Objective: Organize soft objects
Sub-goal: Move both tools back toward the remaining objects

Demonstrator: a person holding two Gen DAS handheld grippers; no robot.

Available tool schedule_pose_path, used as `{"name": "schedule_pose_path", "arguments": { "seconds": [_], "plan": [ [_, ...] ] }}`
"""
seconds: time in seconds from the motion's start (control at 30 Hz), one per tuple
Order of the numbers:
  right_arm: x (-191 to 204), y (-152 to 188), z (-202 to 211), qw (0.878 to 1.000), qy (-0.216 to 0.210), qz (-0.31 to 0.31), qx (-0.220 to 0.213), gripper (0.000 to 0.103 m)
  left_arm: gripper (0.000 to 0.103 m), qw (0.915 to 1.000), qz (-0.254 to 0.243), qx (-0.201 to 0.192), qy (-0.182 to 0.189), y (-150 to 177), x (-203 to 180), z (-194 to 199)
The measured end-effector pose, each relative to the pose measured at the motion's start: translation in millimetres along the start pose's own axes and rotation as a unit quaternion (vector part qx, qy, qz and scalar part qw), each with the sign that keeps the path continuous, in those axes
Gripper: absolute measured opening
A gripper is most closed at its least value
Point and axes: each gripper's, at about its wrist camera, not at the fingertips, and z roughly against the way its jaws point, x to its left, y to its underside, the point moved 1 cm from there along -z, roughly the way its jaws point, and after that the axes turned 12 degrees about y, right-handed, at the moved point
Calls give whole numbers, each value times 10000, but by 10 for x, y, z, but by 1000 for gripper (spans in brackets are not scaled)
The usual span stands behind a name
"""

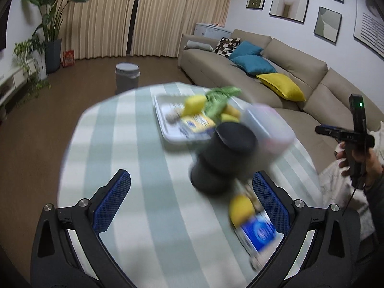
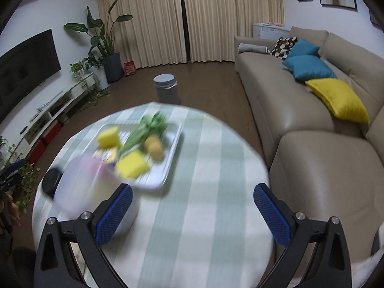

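Observation:
A white tray (image 2: pixel 165 168) on the round striped table (image 2: pixel 204 192) holds yellow sponges (image 2: pixel 132 164), a green leafy soft item (image 2: pixel 148 127), yellowish round items (image 2: pixel 154 147) and a blue-yellow packet (image 2: pixel 106 154). The tray also shows in the left wrist view (image 1: pixel 168 134), blurred. My left gripper (image 1: pixel 192 201) is open and empty; a black cylinder (image 1: pixel 223 158) stands ahead of it, and a yellow item (image 1: pixel 241 207) with a blue packet (image 1: pixel 258 232) lies near its right finger. My right gripper (image 2: pixel 193 212) is open and empty above bare tablecloth.
A translucent lidded box (image 2: pixel 84 187) stands left of the right gripper, beside the tray; it shows behind the cylinder in the left view (image 1: pixel 268 129). A beige sofa (image 2: pixel 312 120) with cushions is right of the table. A grey bin (image 2: pixel 165 88) stands on the floor beyond.

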Motion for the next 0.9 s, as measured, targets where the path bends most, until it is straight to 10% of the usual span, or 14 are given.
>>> {"name": "schedule_pose_path", "arguments": {
  "seconds": [0.43,0.9],
  "plan": [
    [937,1377,446,9977,-629,-15,267,103,103,9987,66,498,52,1133,-762,-98],
    [1438,1529,496,9978,-562,227,272,103,103,9956,68,792,-505,1279,-937,-556]
  ]
}}
